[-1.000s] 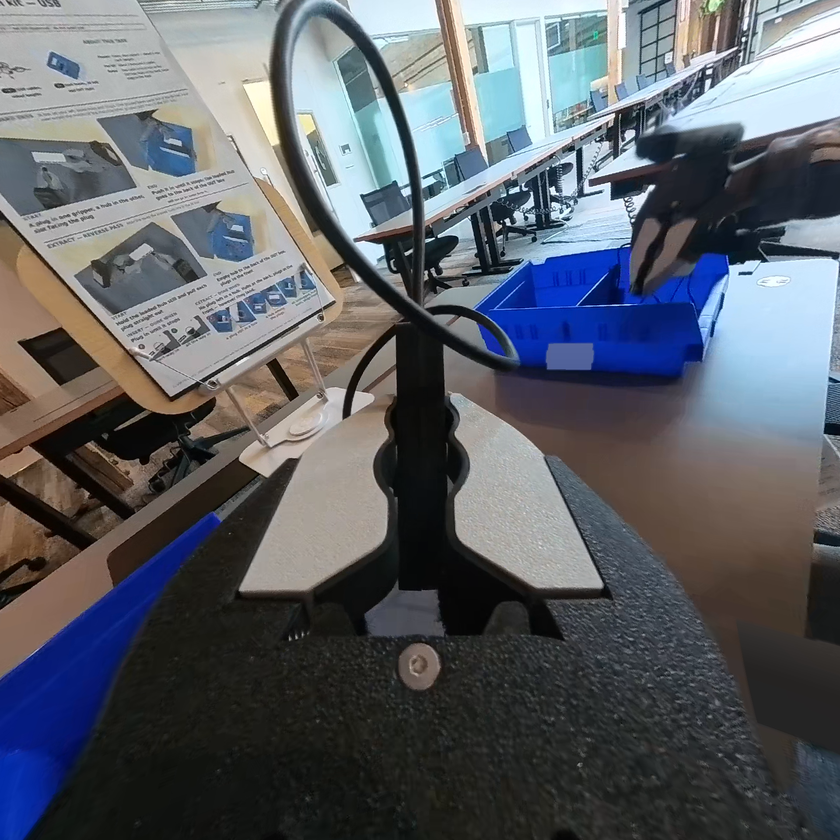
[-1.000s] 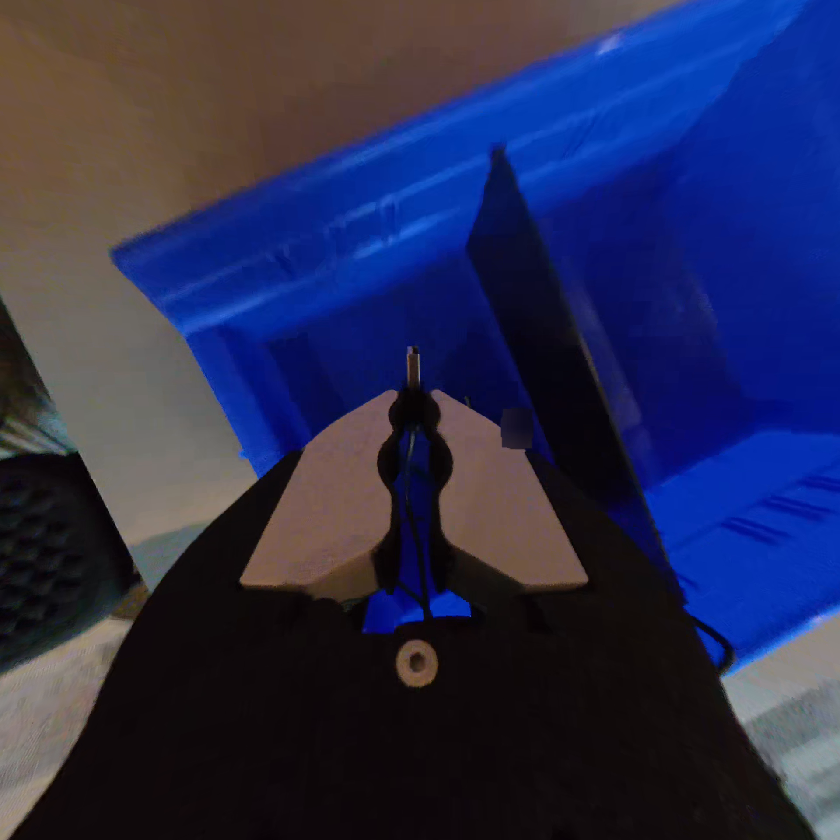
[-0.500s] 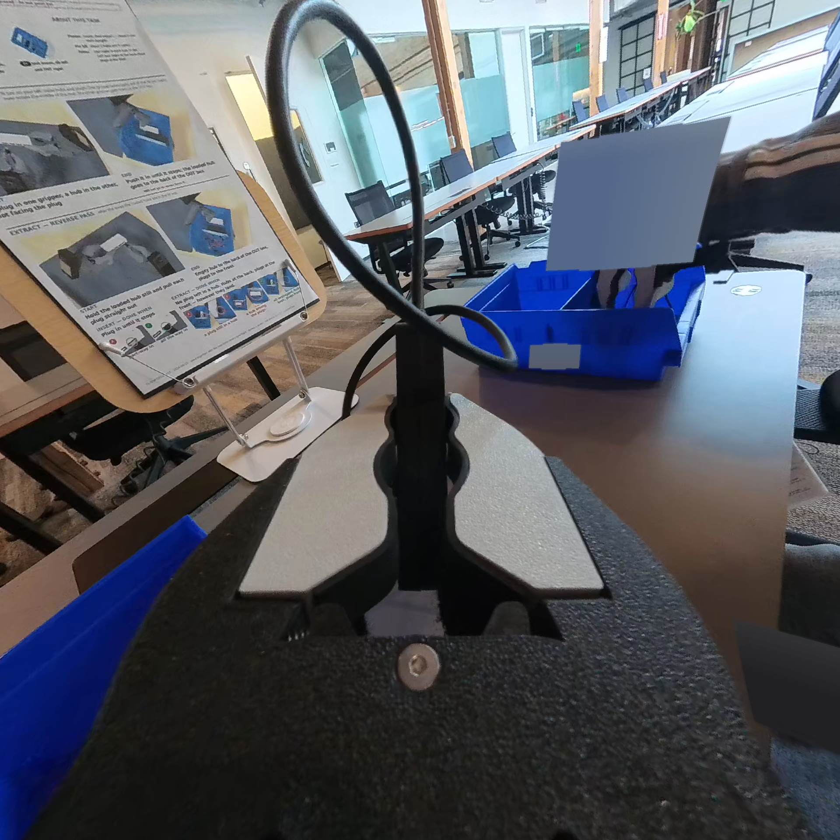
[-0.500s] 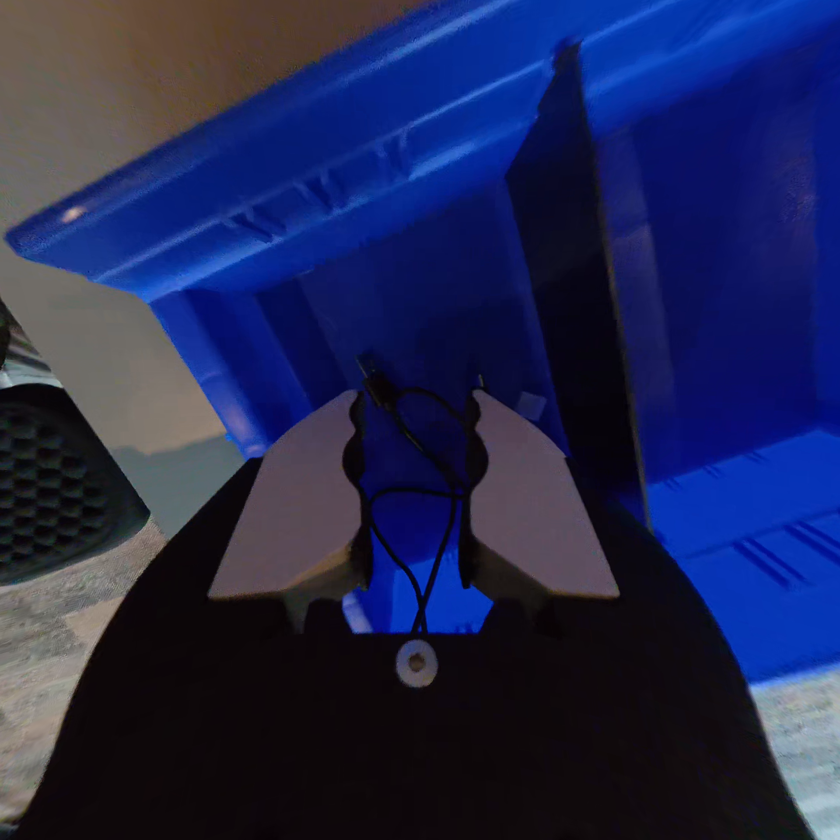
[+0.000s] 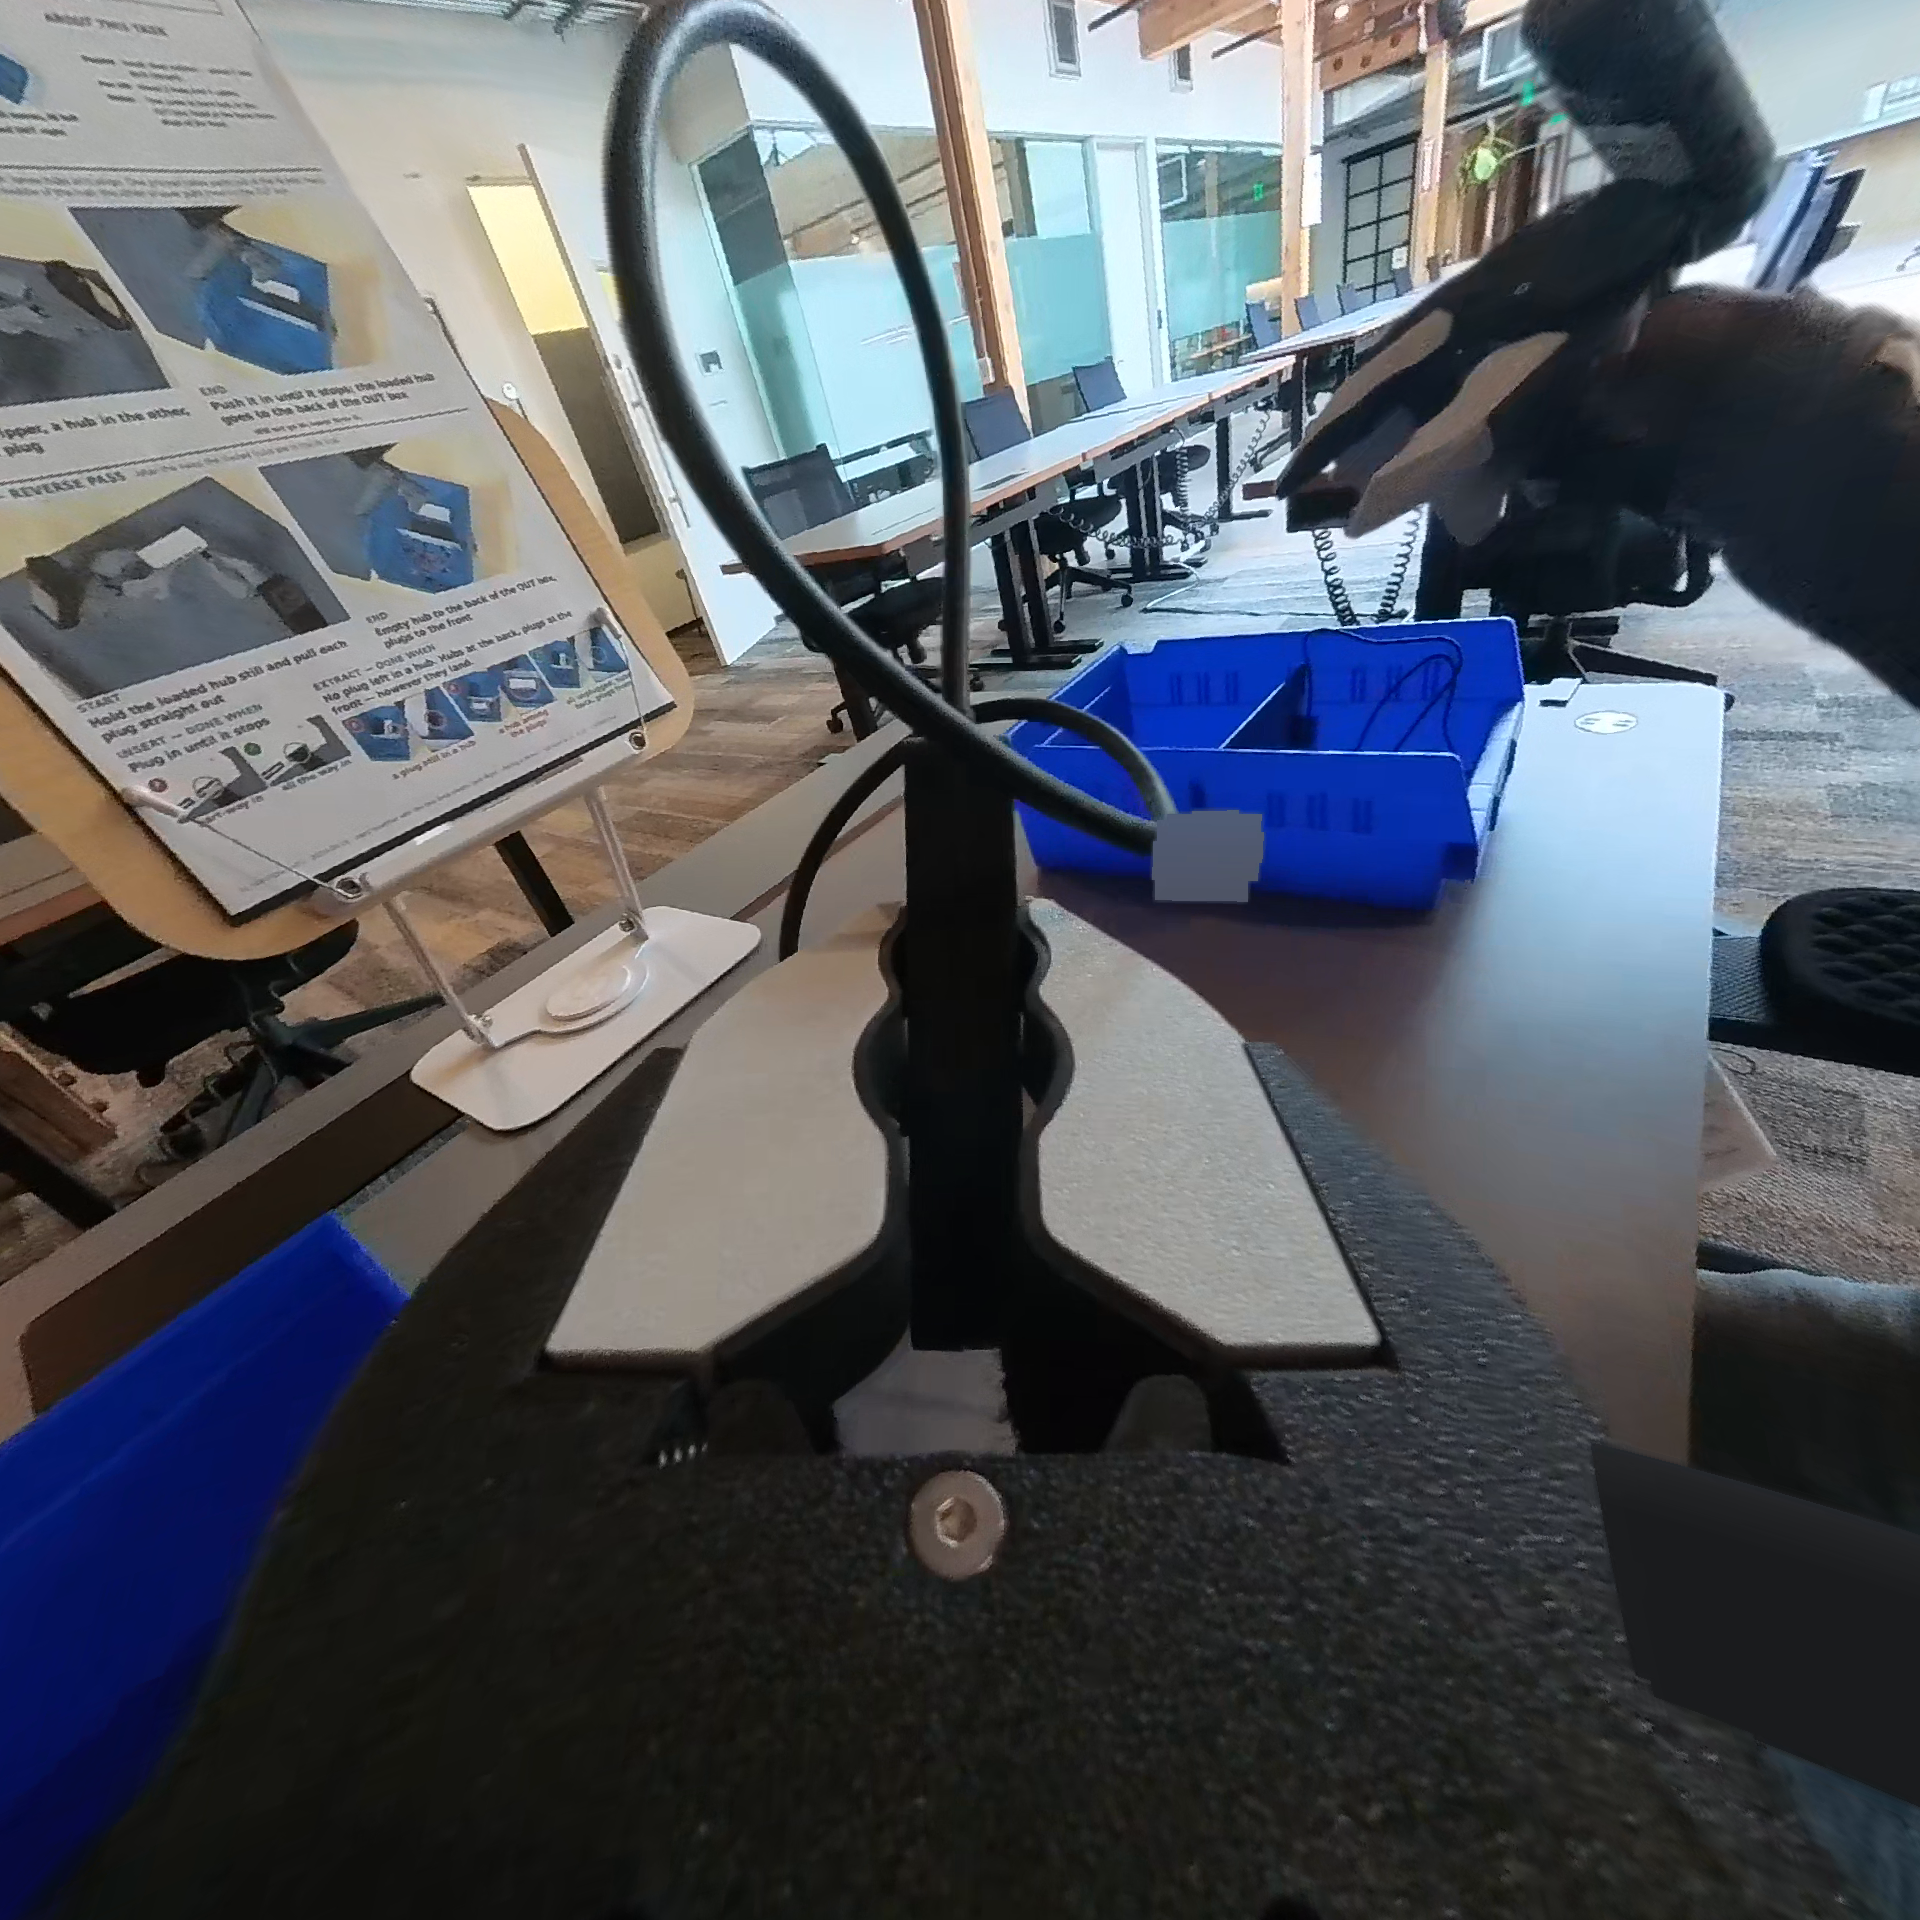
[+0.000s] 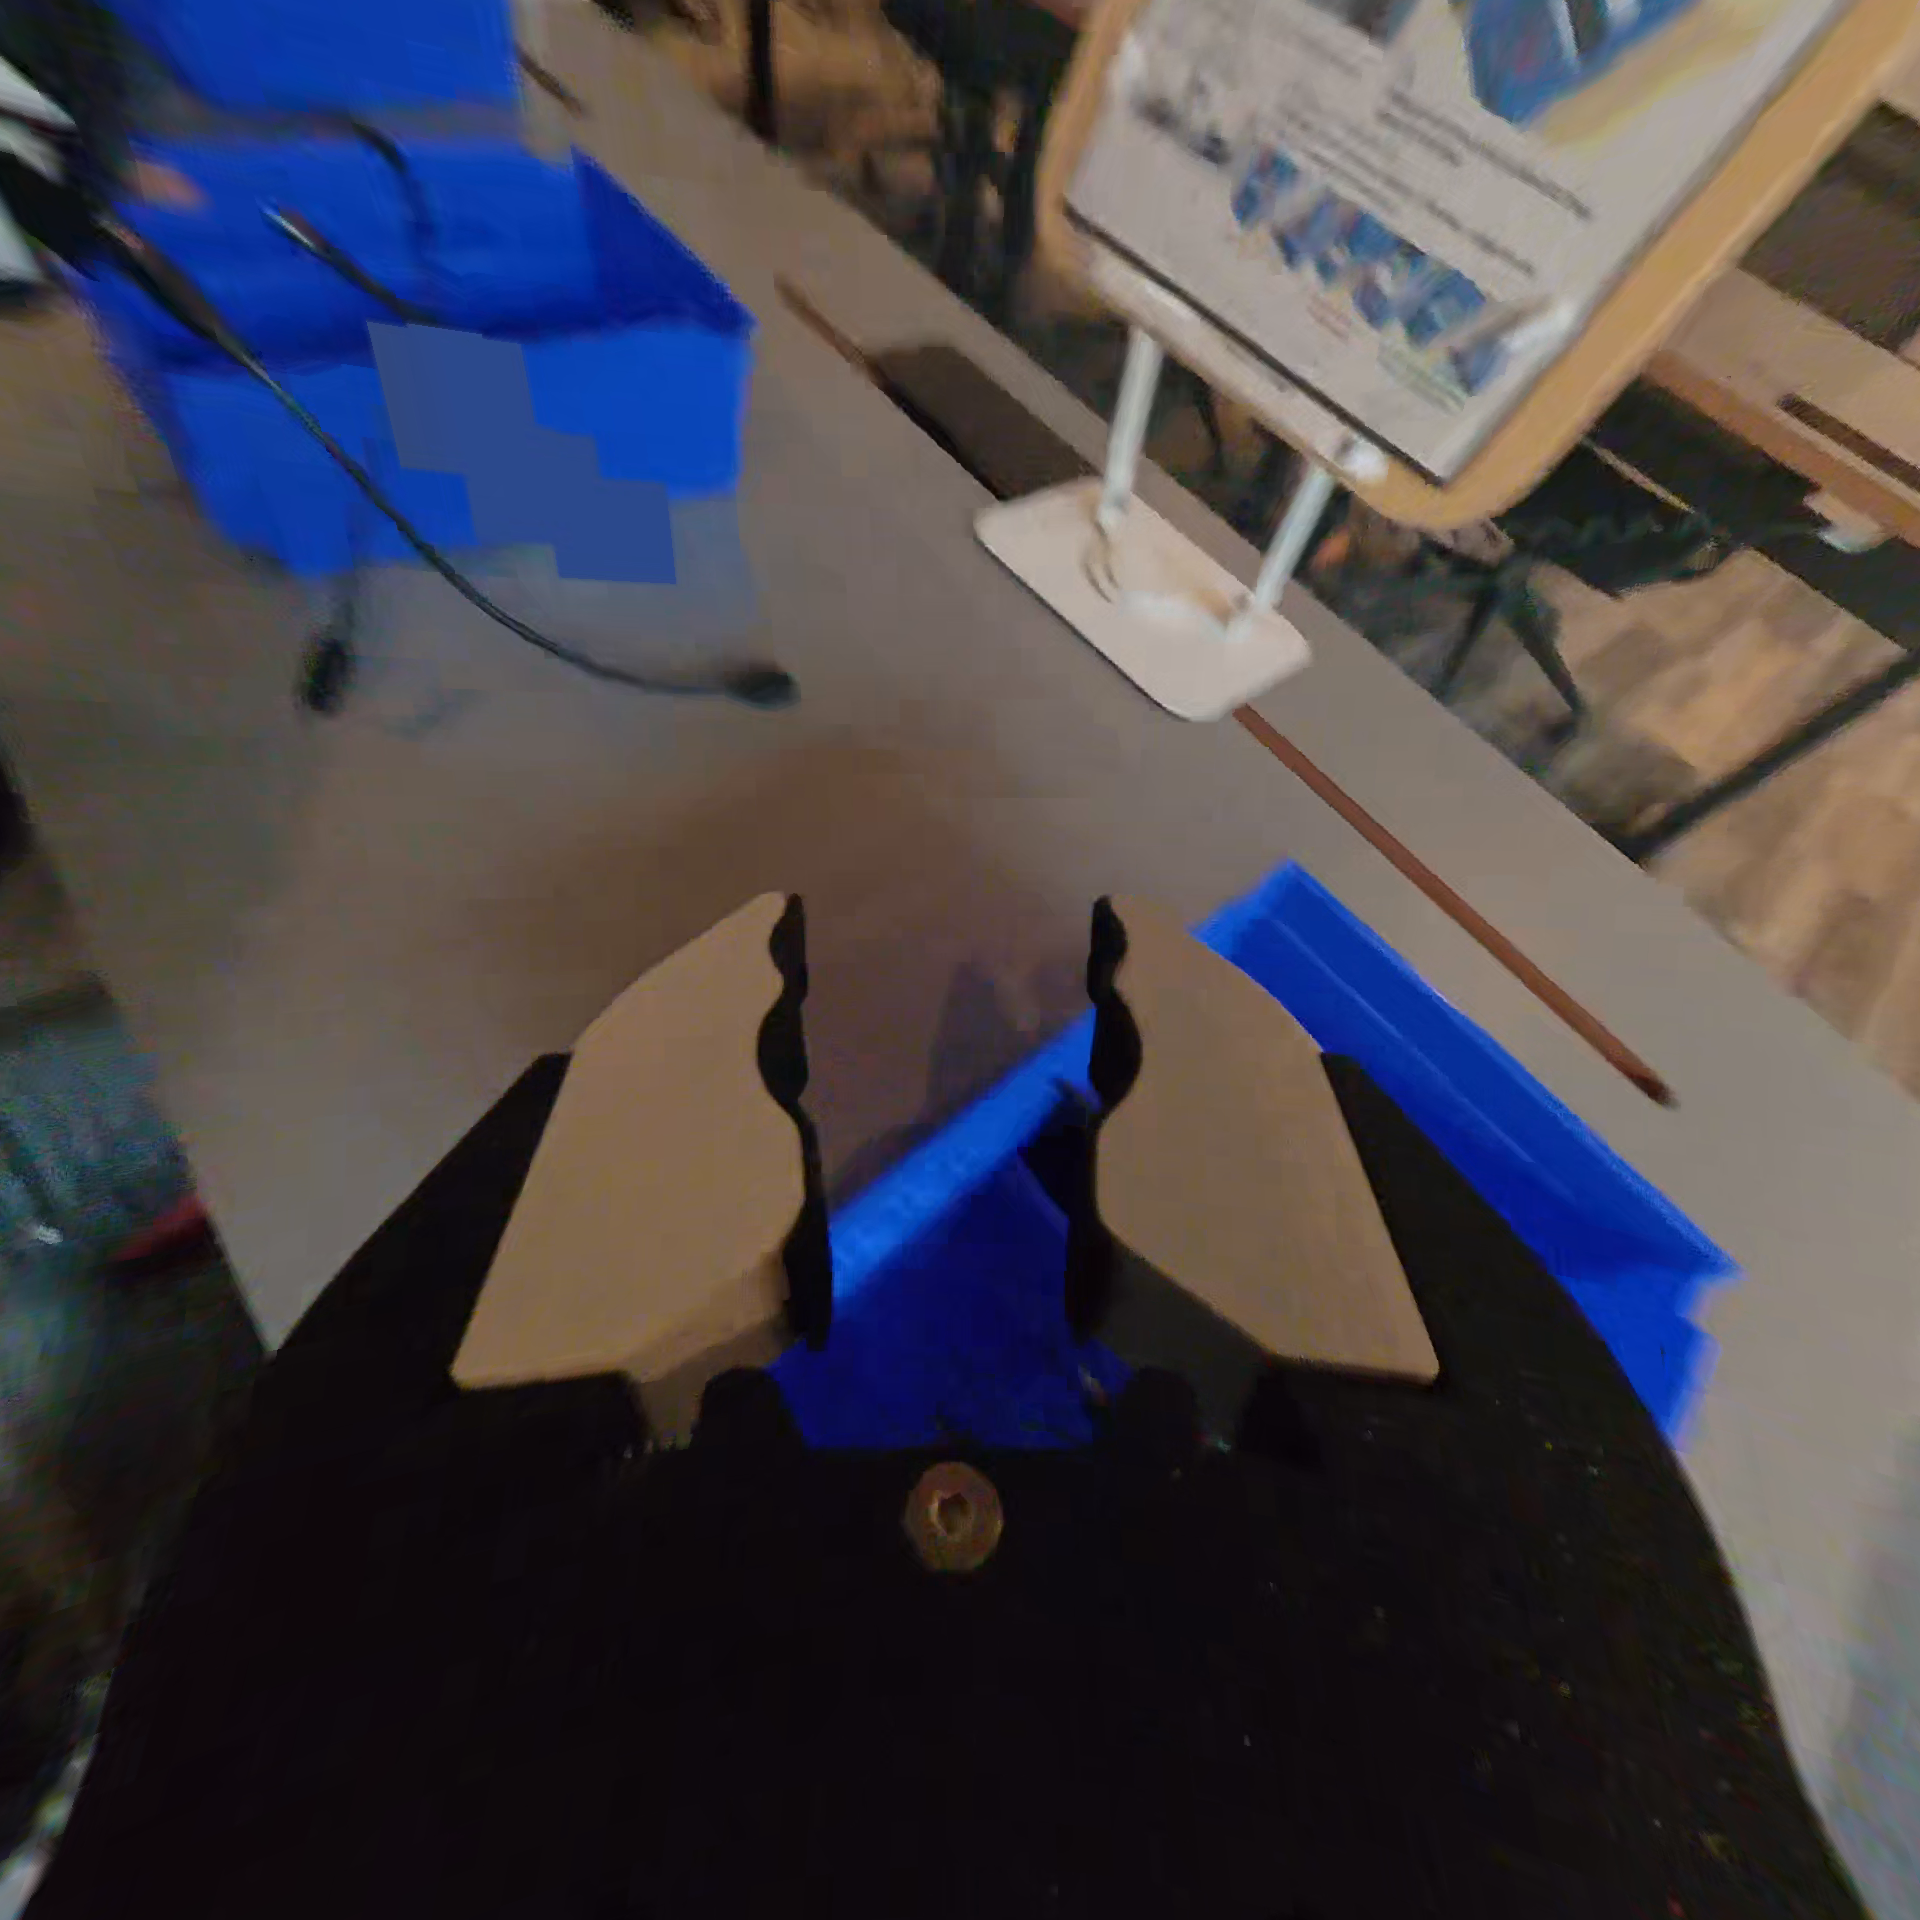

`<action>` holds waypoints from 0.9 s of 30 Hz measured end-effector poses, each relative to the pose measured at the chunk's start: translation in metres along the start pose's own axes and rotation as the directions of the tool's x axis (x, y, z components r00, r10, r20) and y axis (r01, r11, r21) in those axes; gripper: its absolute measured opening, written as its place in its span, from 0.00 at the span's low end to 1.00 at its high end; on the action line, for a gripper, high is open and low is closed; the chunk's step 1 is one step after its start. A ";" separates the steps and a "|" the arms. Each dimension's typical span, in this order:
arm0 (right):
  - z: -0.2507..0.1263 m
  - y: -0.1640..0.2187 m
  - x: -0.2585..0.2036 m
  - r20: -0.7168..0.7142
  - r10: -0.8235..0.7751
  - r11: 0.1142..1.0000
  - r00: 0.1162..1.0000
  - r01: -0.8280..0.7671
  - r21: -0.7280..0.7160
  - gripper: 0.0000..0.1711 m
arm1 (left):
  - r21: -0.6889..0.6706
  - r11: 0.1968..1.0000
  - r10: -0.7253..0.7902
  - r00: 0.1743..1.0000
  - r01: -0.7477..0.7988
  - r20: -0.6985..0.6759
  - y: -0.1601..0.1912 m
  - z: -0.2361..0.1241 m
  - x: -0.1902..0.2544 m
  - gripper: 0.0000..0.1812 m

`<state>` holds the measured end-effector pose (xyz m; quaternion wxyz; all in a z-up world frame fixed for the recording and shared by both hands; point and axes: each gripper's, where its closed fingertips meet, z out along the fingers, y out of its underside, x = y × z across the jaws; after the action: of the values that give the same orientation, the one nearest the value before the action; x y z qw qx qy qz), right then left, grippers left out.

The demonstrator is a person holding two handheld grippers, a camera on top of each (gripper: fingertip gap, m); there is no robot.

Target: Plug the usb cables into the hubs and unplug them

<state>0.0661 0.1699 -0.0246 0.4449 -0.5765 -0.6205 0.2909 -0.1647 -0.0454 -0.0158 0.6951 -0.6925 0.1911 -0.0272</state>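
L gripper [image 5: 961, 1039] clamps the black hub [image 5: 958, 1122] upright w/ ports exposed, R gripper [image 6: 943, 914] wide open, empty, prob. free to fetch a plug.

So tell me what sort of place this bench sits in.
Most likely an open-plan office: long rows of desks with office chairs, glass-walled rooms behind, and an instruction sheet on a stand on the work table.

We see glossy blue plastic on the bin [image 5: 1340, 821], rough black grain on the left tool [image 5: 961, 997], matt rubbery cable [image 5: 727, 488], smooth matt brown surface [image 5: 1455, 1039], and a pale wooden board [image 5: 613, 582] carrying glossy paper.
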 end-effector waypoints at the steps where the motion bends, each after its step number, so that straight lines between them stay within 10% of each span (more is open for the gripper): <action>1: 0.005 -0.008 -0.017 0.042 0.012 0.999 0.999 -0.013 0.043 0.30 | 0.002 1.000 -0.004 1.000 0.004 -0.006 0.000 0.001 0.001 0.09; 10: 0.057 -0.070 -0.171 0.463 -0.126 0.936 0.878 -0.050 0.350 0.31 | 0.040 0.997 -0.065 0.988 0.071 -0.143 -0.004 0.009 0.026 0.09; 19: 0.069 -0.100 -0.219 0.500 -0.254 0.875 0.828 -0.024 0.484 0.20 | 0.069 0.977 -0.173 0.941 0.201 -0.292 -0.007 0.025 0.057 0.10; 27: 0.116 -0.064 -0.244 0.529 -0.238 0.945 0.814 0.069 0.319 0.23 | 0.095 0.921 -0.294 0.836 0.377 -0.464 -0.019 0.023 0.078 0.10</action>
<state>-0.0808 -0.0604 -0.0722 0.3434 -0.3429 -0.7199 0.4962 -0.0812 -0.0473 -0.0155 0.6783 -0.6241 0.2155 -0.3225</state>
